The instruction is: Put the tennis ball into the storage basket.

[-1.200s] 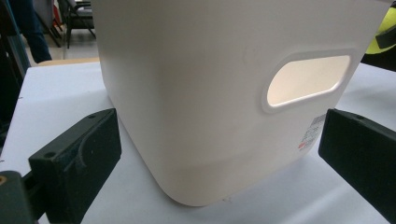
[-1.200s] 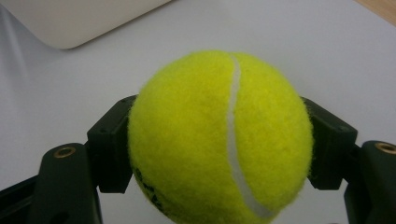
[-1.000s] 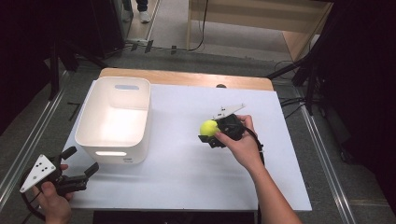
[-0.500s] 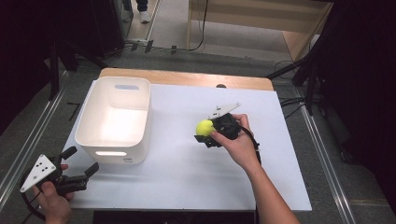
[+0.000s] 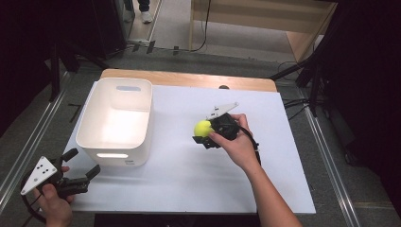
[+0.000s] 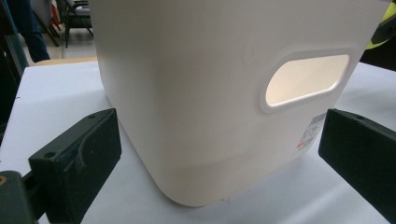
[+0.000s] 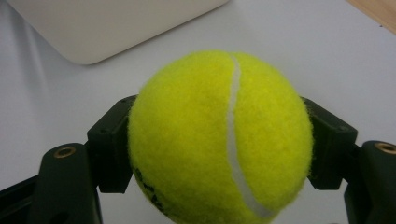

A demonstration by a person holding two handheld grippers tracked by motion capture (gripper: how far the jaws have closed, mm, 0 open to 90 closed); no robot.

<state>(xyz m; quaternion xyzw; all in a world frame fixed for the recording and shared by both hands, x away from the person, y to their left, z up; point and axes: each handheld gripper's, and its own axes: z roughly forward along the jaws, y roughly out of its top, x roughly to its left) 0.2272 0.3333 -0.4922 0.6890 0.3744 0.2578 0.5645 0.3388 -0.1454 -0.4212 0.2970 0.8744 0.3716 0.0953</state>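
- Gripping the tennis ball (image 5: 202, 127) between both pads, the right gripper (image 5: 204, 134) is holding it over mid-table.
- Sitting left of the ball, the white bin (image 5: 116, 122) is lying nearer this hand's reach.
- Idling wide open, the left gripper (image 5: 81, 166) is waiting at the bin's near-left corner.

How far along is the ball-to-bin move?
Done: the right hand-held gripper is shut on the tennis ball, pads on both sides. In hand: the ball is carried above the white table, to the right of the white bin. Left: get it over the bin's rim and release. The bin looks empty. The left hand-held gripper sits open near the bin's front corner.
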